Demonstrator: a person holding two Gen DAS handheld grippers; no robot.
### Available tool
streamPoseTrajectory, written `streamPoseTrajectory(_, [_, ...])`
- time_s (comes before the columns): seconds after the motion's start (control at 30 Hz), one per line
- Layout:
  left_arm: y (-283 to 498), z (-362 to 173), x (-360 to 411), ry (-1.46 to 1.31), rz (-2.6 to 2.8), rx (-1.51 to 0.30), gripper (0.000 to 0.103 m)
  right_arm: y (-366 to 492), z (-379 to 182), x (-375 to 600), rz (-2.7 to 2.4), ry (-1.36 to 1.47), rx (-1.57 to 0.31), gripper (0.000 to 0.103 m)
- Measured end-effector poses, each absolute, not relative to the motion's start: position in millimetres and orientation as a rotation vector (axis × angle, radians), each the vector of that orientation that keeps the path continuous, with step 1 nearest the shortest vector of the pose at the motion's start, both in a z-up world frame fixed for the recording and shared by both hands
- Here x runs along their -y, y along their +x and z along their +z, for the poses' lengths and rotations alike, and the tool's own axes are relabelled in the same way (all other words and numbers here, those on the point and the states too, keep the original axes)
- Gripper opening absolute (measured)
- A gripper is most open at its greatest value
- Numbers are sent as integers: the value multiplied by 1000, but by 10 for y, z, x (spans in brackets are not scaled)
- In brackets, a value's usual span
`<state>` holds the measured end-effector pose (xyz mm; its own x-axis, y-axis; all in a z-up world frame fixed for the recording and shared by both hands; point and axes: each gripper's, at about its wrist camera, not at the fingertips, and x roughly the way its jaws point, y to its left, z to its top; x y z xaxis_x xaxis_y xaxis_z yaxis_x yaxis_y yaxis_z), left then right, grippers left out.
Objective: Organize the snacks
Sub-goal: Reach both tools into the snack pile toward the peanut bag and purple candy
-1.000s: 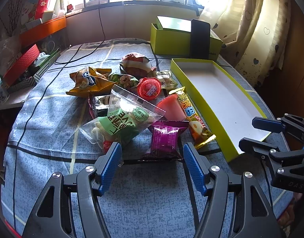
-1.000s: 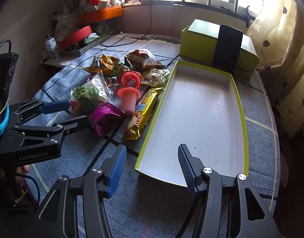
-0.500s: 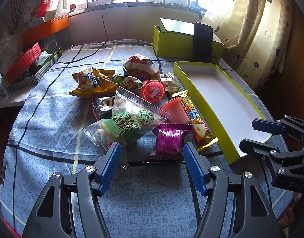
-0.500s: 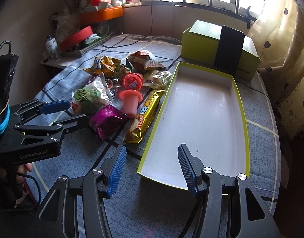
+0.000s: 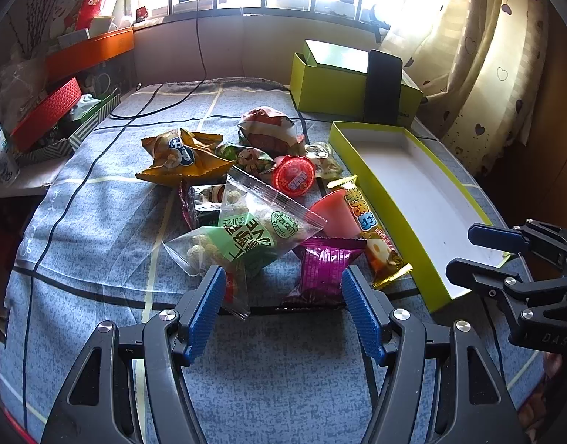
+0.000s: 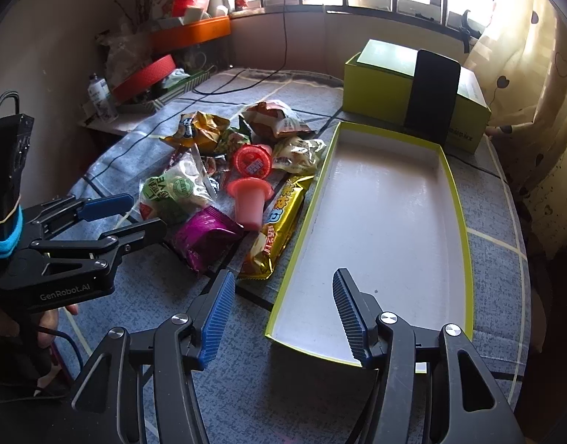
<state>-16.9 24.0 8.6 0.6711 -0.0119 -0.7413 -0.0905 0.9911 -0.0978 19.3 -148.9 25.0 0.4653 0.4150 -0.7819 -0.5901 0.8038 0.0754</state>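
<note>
While both claws are held above the near edge of the counter (image 5: 98,222), nothing is gripped. The left claw (image 5: 279,310) is spread wide, its fingers set just short of the purple packet (image 5: 322,270) and the clear green-labelled bag (image 5: 246,236). The right claw (image 6: 279,318) is likewise released, positioned over the near end of the shallow yellow-green tray (image 6: 464,244), whose white floor is bare. The snacks are piled on the blue checked cloth just left of the tray: a red jelly cup (image 6: 252,161), a pink cup (image 6: 248,203), a long yellow bar (image 6: 279,222) beside the tray wall, and an orange chip bag (image 5: 179,157) farther back.
</note>
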Motion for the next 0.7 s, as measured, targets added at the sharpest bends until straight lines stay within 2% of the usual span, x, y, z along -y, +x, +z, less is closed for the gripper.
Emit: streamPoseTrajectory(0.7, [-201, 48, -451, -169, 73, -833, 66, 298, 283, 1397, 672, -168, -871, 58])
